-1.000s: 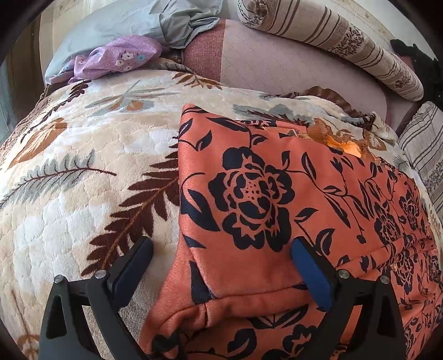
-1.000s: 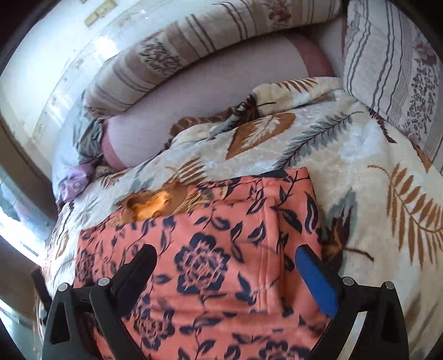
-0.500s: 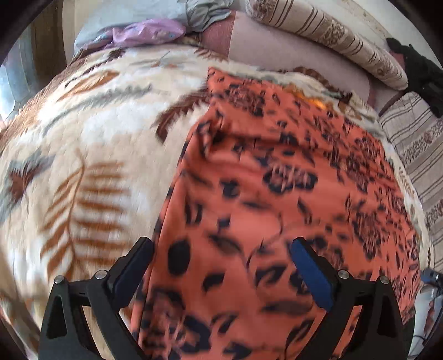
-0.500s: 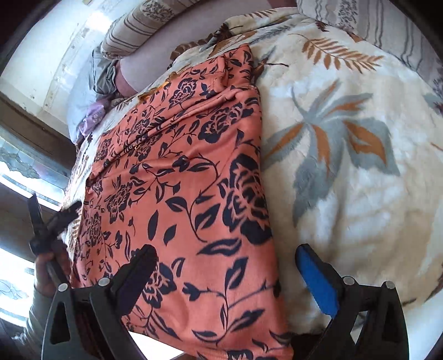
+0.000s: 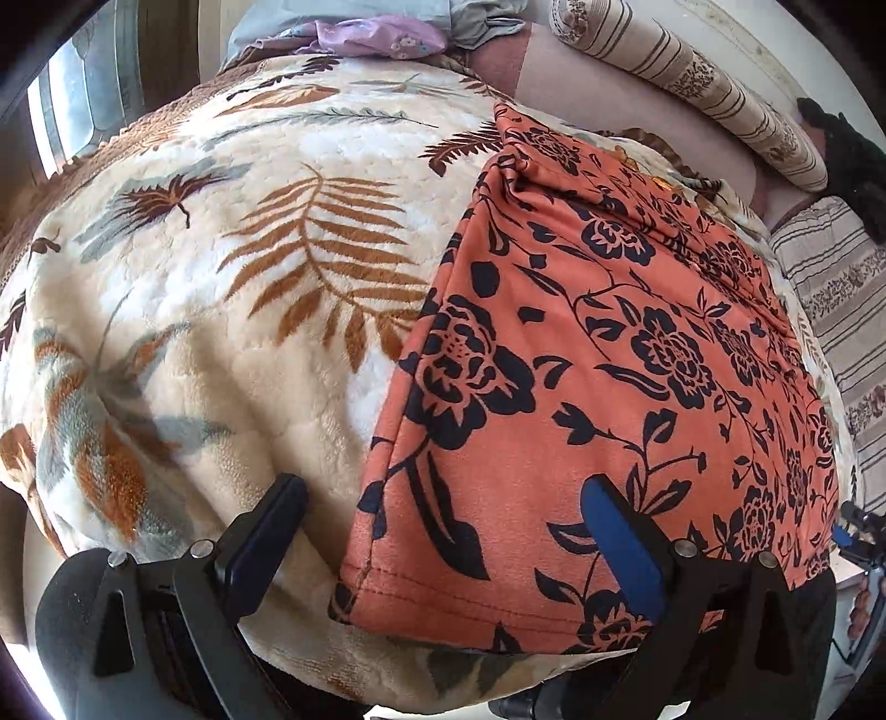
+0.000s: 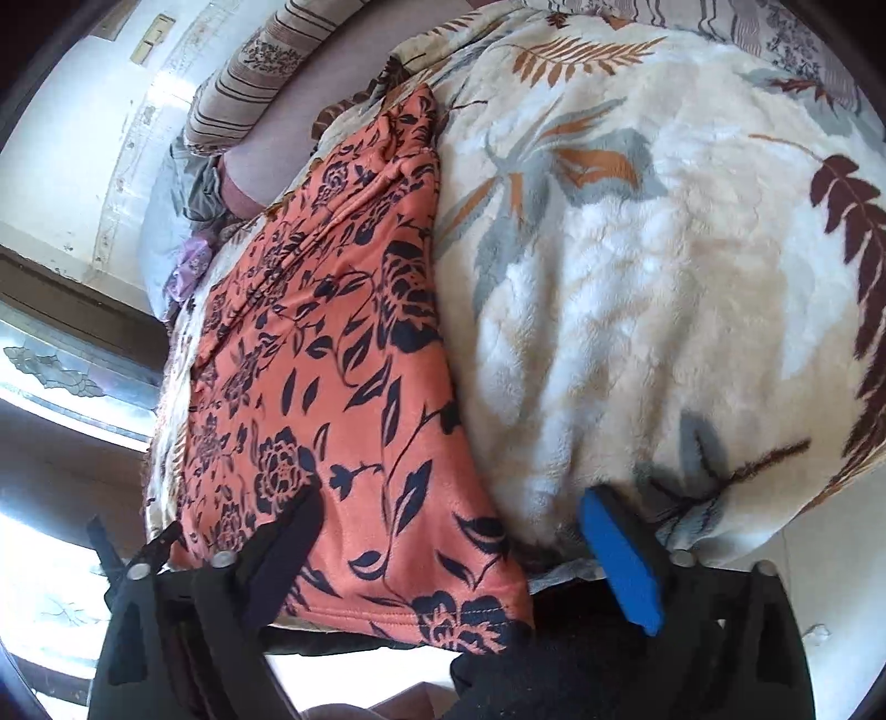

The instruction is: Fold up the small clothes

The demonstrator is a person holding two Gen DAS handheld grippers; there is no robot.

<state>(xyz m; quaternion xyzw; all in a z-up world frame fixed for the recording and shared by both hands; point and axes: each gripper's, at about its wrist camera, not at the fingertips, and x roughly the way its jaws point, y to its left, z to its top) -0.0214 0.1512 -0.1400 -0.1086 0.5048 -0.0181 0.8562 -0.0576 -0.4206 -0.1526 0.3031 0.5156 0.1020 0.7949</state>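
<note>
An orange garment with a dark floral print [image 5: 609, 360] lies spread flat on a cream leaf-patterned blanket [image 5: 221, 277], its hemmed near edge at the blanket's front edge. My left gripper [image 5: 443, 531] is open and empty, straddling the garment's near left corner just above the hem. In the right wrist view the same garment [image 6: 332, 360] runs away to the upper left. My right gripper [image 6: 448, 537] is open and empty, straddling the garment's near right corner. The left gripper [image 6: 133, 559] also shows at the garment's far corner.
A striped bolster [image 5: 692, 83] and a mauve cushion [image 5: 609, 99] lie at the bed's far side. A purple cloth [image 5: 371, 41] and grey bedding [image 5: 487, 16] are piled at the far left. A striped pillow [image 5: 841, 310] lies at the right. A window [image 6: 55, 360] is beyond.
Both grippers have pulled back from the garment's far end to its near hem edge, staying open. The garment now lies stretched out flat along the bed.
</note>
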